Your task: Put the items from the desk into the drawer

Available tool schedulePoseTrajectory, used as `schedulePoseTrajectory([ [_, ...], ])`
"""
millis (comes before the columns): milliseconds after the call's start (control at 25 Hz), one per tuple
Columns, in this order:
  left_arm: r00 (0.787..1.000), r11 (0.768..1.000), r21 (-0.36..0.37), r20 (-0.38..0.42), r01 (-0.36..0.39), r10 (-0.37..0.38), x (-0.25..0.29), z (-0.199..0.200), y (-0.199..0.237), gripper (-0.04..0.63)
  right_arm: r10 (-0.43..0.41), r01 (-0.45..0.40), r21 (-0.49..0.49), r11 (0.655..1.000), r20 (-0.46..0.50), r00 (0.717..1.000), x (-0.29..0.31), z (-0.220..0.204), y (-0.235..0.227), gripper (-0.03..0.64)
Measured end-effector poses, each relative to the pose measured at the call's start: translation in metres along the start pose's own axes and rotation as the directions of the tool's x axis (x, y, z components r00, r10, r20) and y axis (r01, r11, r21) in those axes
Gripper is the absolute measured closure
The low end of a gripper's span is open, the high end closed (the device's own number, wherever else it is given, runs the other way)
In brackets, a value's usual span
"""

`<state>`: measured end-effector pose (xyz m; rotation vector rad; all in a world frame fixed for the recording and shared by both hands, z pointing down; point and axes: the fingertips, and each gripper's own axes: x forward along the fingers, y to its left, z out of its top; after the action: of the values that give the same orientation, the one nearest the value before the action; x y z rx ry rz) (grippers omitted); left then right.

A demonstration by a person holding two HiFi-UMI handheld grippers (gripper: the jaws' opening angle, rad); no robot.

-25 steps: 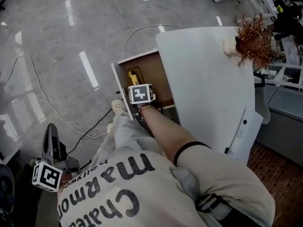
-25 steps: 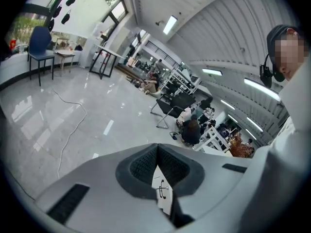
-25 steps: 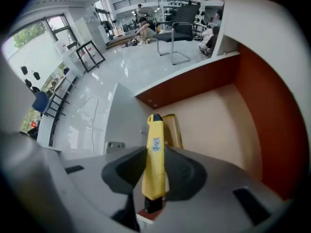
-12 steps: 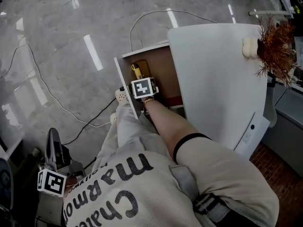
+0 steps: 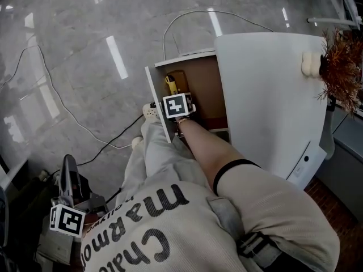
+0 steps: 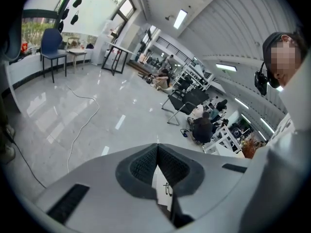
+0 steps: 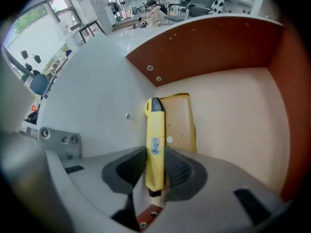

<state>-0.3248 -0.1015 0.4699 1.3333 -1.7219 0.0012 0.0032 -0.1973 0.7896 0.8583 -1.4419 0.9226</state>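
Note:
The wooden drawer (image 5: 207, 86) stands pulled out beside the white desk (image 5: 266, 95). My right gripper (image 7: 155, 171) points straight down into it, shut on a yellow utility knife (image 7: 155, 140) whose black tip hangs above the drawer floor (image 7: 228, 120). A flat tan item (image 7: 179, 123) lies on that floor, just right of the knife. In the head view the right gripper (image 5: 178, 106) shows only as its marker cube over the drawer's near end, with the yellow knife (image 5: 170, 84) beyond it. My left gripper (image 5: 67, 163) hangs low at the person's left side, its pads (image 6: 146, 164) together with nothing held.
A brown dried plant (image 5: 343, 67) stands on the desk's far right. A white cable (image 5: 187, 18) loops on the grey floor behind the drawer, and a dark cable (image 5: 110, 149) runs toward the person's white shoe (image 5: 148, 111). The drawer's white front panel (image 5: 159, 109) stands at its left.
The right gripper has sunk into the drawer with the knife still in its jaws. The head view has shifted, so desk and drawer sit further right. The left gripper stays low.

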Motion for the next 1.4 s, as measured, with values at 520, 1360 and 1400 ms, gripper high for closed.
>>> schedulePoseTrajectory([
  [520, 0.990, 0.989, 0.042, 0.023, 0.140, -0.141, -0.024, -0.009, -0.011, 0.594, 0.106, -0.115, 0.093, 0.989, 0.103, 0.989, -0.038, 0.008, 0.008, 0.525],
  [1360, 0.821, 0.814, 0.267, 0.115, 0.517, -0.559, -0.164, 0.018, -0.089, 0.594, -0.047, -0.332, 0.275, 0.902, 0.829, 0.558, -0.407, -0.090, 0.052, 0.614],
  [1400, 0.809, 0.799, 0.287, 0.115, 0.528, -0.576, -0.170, 0.019, -0.094, 0.594, -0.075, -0.347, 0.290, 0.892, 0.851, 0.519, -0.423, -0.097, 0.047, 0.614],
])
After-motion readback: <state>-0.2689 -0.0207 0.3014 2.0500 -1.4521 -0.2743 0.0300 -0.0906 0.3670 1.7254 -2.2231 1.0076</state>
